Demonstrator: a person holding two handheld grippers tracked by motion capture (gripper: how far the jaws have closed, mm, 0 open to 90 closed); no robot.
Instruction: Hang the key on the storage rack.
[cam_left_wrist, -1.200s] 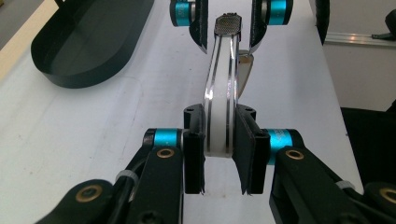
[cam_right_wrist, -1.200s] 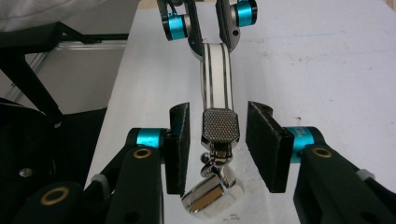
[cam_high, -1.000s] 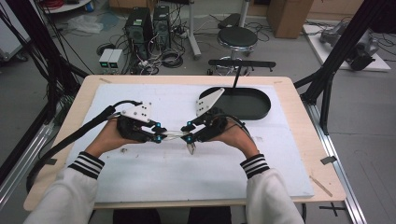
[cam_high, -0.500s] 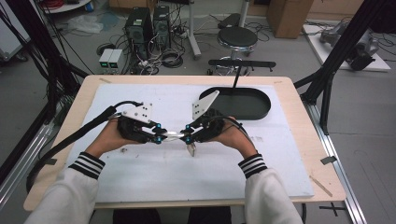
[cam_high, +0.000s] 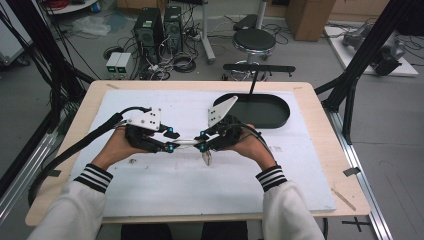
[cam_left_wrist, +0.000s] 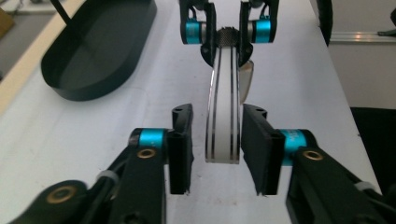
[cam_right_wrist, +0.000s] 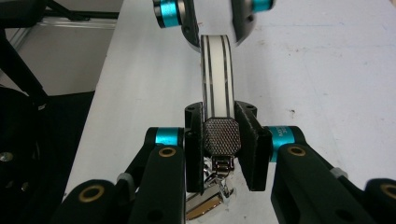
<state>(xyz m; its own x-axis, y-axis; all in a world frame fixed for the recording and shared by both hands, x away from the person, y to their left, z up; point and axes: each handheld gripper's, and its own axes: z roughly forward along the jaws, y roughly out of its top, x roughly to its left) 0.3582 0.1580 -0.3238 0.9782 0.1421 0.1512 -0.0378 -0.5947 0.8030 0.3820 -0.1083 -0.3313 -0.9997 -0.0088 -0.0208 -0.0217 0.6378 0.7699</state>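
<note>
A white strap with two thin black stripes (cam_high: 187, 142) spans the gap between the two grippers above the white mat. My right gripper (cam_right_wrist: 222, 140) is shut on the strap's end, its pads pressing a textured black piece (cam_right_wrist: 222, 134). A shiny metal clip (cam_right_wrist: 205, 205) hangs below that piece. My left gripper (cam_left_wrist: 219, 154) faces it and its jaws have just been opening. The strap's free end (cam_left_wrist: 224, 116) sits between the pads with a gap on each side. In the high view the left gripper (cam_high: 171, 141) and right gripper (cam_high: 202, 141) meet tip to tip at mid-table.
A black oval tray (cam_high: 280, 120) lies on the mat behind the right hand, also seen in the left gripper view as the tray (cam_left_wrist: 93, 51). A black stand (cam_high: 259, 68) rises at the table's far edge. The wooden table edge (cam_high: 345, 165) borders the mat.
The left gripper's jaws have parted from the strap, which they were closed on before. Both hands stay where they were, and the right gripper keeps its hold.
</note>
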